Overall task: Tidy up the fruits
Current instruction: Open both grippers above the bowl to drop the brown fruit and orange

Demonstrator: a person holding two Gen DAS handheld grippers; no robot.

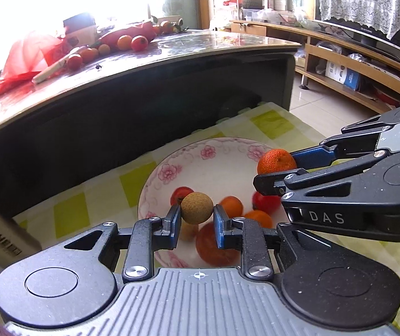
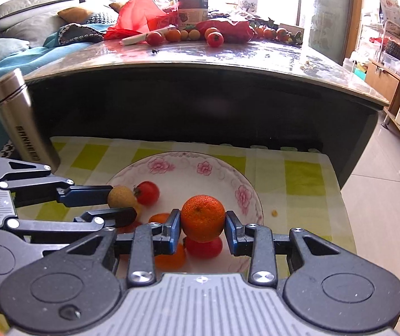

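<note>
L gripper (image 1: 197, 218): clamped on longan (image 1: 197, 208), above bowl (image 1: 200, 154)
R gripper (image 2: 202, 226): clamped on tangerine (image 2: 202, 217), over same bowl
</note>
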